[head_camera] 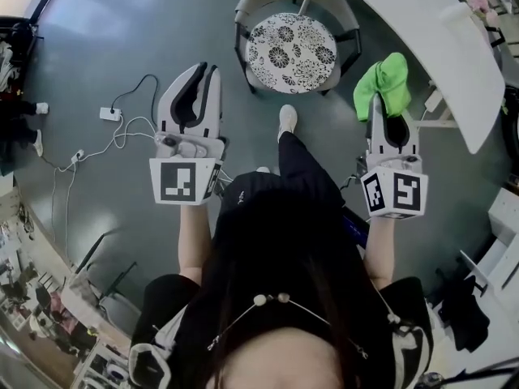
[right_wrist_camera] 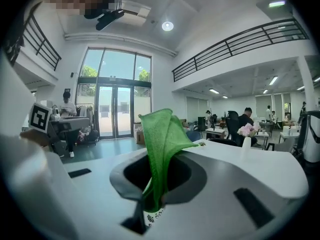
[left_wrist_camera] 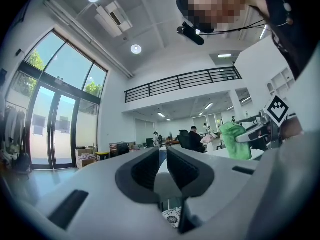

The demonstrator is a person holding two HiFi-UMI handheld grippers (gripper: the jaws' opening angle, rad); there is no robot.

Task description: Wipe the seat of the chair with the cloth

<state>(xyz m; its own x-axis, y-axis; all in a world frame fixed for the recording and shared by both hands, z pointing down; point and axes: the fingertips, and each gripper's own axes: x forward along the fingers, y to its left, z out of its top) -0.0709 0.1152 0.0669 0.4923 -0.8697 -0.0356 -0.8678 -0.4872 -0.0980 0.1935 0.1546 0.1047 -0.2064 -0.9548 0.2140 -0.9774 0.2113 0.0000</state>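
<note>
The chair with a round black-and-white flowered seat [head_camera: 290, 53] stands on the grey floor ahead of me, untouched. A sliver of that seat [left_wrist_camera: 172, 217] shows below the left jaws. My right gripper [head_camera: 388, 105] is held up to the right of the chair, shut on a green cloth [head_camera: 383, 86] that sticks up past its jaws. In the right gripper view the cloth [right_wrist_camera: 162, 139] rises folded from between the jaws [right_wrist_camera: 158, 186]. My left gripper [head_camera: 206, 71] hovers left of the chair, shut with nothing in it [left_wrist_camera: 162, 155]. The cloth [left_wrist_camera: 235, 140] also shows at the right of the left gripper view.
A white curved table [head_camera: 438, 31] reaches in at the upper right, close beside the chair. A power strip with white cables [head_camera: 109, 113] lies on the floor at the left. The person's white shoe [head_camera: 287, 118] is just in front of the chair. Clutter lines the lower left and right edges.
</note>
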